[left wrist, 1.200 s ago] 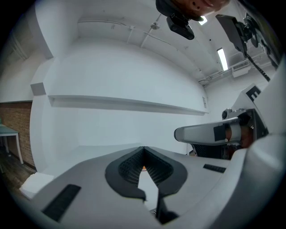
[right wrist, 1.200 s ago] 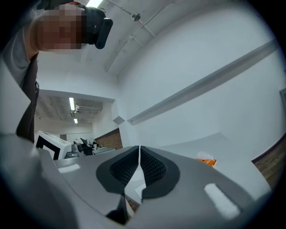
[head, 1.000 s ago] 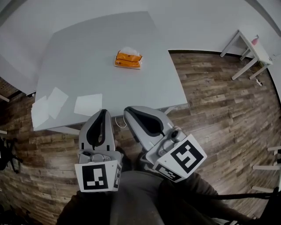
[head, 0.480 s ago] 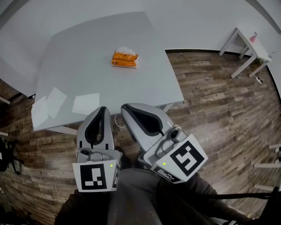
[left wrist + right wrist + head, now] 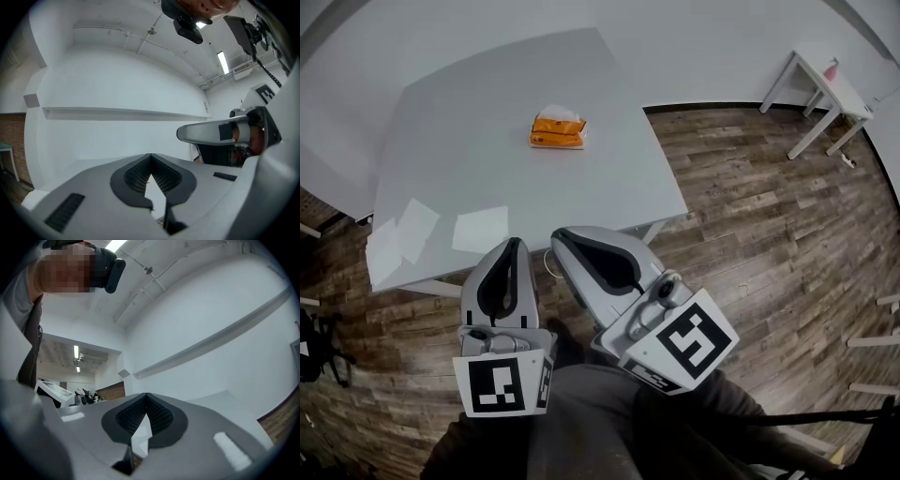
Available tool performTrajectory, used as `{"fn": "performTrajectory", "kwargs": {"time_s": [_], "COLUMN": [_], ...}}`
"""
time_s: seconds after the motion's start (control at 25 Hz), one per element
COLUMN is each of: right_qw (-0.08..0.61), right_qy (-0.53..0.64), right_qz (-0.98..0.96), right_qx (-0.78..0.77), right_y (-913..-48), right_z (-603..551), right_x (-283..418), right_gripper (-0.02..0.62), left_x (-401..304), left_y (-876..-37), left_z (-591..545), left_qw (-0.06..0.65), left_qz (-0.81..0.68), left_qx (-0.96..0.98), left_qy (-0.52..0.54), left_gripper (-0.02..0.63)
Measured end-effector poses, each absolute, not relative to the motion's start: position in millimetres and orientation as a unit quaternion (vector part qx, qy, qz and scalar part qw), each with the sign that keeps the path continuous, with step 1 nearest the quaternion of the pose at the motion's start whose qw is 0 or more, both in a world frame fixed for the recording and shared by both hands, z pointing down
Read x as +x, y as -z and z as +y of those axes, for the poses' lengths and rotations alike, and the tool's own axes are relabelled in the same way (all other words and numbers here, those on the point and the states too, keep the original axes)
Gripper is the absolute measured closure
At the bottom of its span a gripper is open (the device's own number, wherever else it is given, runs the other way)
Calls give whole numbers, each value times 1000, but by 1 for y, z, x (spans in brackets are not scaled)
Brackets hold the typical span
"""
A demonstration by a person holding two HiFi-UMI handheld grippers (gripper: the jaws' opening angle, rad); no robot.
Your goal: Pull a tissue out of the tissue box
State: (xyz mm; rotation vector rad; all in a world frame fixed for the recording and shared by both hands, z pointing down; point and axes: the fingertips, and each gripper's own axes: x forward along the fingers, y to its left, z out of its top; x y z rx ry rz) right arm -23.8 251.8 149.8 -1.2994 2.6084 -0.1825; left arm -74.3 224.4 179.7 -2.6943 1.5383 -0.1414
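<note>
Head view: grey table (image 5: 478, 141) fills the field ahead of both claws, whose tips show at its near edge. The left gripper (image 5: 514, 242) and right gripper (image 5: 562, 233) are held side by side close to the body, pointing out over the table. Each gripper view shows the jaw tips pressed together, with only a small diamond-shaped gap behind them and nothing in it, so both are closed and empty. The orange tissue box (image 5: 559, 133) lies flat on the table, well ahead of both tips and well apart from either. It sits almost straight ahead of the right tip and ahead and to the right of the left tip. Judgement: the right claw is slightly the nearer. The box's long axis runs crosswise to the line of reach, left to right as the claws face it. A white tissue (image 5: 562, 113) stands up from the top opening, toward the box's far edge. It looks free to be pinched from above. Pale squarish patches (image 5: 481, 228) lie on the table just left of the left tip; sheets or reflected light, cannot tell. Writing: the print on the box is too small to read. The marker cubes (image 5: 500, 384) carry black-and-white square patterns only, no letters.
</note>
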Motion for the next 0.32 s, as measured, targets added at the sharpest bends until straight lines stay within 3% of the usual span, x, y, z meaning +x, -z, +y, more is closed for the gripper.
{"fn": "performTrajectory", "kwargs": {"time_s": [0.32], "right_qw": [108], "right_qy": [58], "right_qz": [886], "right_qx": [-446], "right_y": [-147], "right_z": [255], "right_x": [-20], "right_gripper": [594], "left_x": [-69], "left_y": [-179], "left_z": [230], "left_qw": [17], "left_qz": [486], "left_qx": [-872], "left_qy": [48], "left_gripper": [606]}}
